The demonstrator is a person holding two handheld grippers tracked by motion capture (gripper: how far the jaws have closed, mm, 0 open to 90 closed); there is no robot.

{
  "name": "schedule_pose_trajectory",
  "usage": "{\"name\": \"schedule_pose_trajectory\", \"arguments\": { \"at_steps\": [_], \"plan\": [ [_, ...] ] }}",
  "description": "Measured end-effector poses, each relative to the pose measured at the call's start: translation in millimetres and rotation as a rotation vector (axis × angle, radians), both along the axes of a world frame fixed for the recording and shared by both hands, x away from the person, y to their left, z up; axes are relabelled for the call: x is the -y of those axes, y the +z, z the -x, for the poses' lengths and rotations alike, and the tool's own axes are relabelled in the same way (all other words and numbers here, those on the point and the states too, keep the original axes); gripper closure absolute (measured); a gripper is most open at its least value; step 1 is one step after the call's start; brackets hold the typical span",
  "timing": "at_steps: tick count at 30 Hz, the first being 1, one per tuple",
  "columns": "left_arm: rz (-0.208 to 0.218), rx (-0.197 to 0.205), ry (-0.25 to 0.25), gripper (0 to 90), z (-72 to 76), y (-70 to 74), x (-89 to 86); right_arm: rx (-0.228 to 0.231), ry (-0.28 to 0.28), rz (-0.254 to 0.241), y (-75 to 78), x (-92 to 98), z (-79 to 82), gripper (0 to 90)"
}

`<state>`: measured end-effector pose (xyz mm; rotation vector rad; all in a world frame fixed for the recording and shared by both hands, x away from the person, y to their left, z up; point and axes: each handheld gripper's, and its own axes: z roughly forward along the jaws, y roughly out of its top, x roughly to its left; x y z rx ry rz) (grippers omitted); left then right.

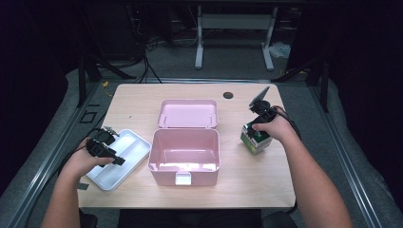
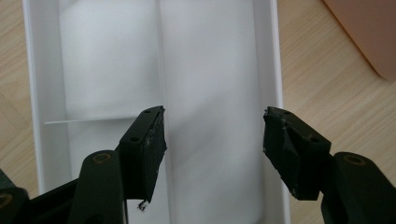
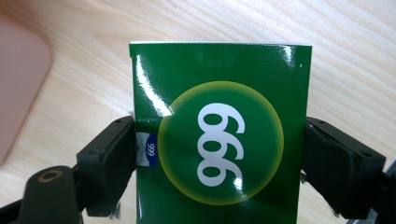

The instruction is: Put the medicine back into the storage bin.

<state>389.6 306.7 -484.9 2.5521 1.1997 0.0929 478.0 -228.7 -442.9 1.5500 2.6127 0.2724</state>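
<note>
Across the high view, an open pink plastic storage box [image 1: 184,154] sits mid-table with its hinged lid [image 1: 188,113] thrown back toward 12 o'clock, presumably ready for loading. At 9 o'clock lies a white divided plastic tray [image 1: 127,154]; at 3 o'clock stands a glossy green cardboard carton [image 1: 254,140]. Left gripper view: the left gripper [image 2: 212,137] hangs over the tray with jaws spread and nothing between them. Right gripper view: the right gripper [image 3: 219,158] is clenched on the carton's two side walls, a grasp suited to lifting it from the light wooden tabletop [image 3: 84,28].
</note>
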Motion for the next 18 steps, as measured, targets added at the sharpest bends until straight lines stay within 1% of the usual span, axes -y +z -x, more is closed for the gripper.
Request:
{"name": "schedule_pose_trajectory", "arguments": {
  "at_steps": [5, 9, 13, 15, 16, 18],
  "plan": [
    [0.001, 0.001, 0.002, 39.1, 0.0, -0.2, -0.6, 0.011, 0.025, 0.005, 12.6, -4.3, 4.2, 15.7],
    [0.001, 0.000, 0.002, 39.1, 0.2, -0.4, -0.5, 0.026, 0.057, 0.011, 24.1, -9.7, 8.6, 15.8],
    [0.002, 0.001, 0.001, 39.1, 0.3, -0.2, -0.5, 0.043, 0.108, 0.007, 34.2, -15.4, 12.4, 15.8],
    [0.003, -0.001, 0.002, 39.1, 0.2, -0.3, -0.7, 0.049, 0.156, 0.001, 41.3, -20.1, 15.5, 15.9],
    [0.001, -0.001, 0.002, 39.1, 0.2, -0.4, -0.7, 0.049, 0.156, 0.001, 41.3, -20.1, 15.5, 15.9],
    [0.003, -0.002, 0.003, 39.1, 0.1, -0.7, -0.9, 0.055, 0.186, 0.003, 45.1, -23.5, 17.7, 15.9]
  ]
}}
